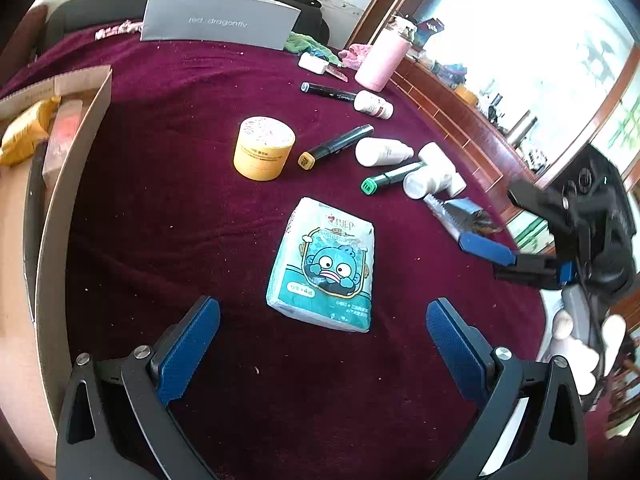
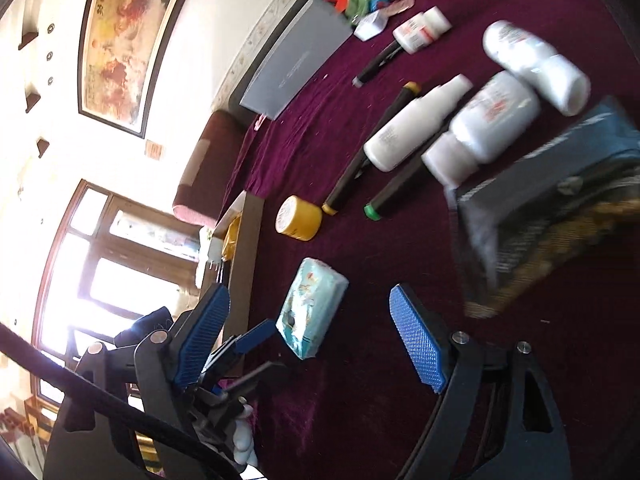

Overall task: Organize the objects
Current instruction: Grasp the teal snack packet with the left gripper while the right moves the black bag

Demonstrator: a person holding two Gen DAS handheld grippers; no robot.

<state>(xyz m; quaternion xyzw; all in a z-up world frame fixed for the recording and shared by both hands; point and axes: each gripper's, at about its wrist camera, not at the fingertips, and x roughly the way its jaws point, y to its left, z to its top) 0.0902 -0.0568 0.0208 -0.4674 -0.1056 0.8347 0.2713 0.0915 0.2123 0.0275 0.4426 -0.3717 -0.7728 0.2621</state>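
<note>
Right gripper (image 2: 316, 344) jaws gape empty near the tissue pack (image 2: 314, 306).

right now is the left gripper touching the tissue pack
Apart. The left wrist view shows the left gripper open, with bare cloth between both pads and the tissue pack.

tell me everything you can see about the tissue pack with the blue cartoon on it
The tissue pack is a soft rectangular packet in glossy teal and white plastic wrap, printed with a blue cartoon face and some text. It looks sealed and full. It lies flat, face up, on the maroon cloth, just ahead of the open left hand-held gripper. Nothing else touches it; the yellow jar sits apart, farther back.
</note>
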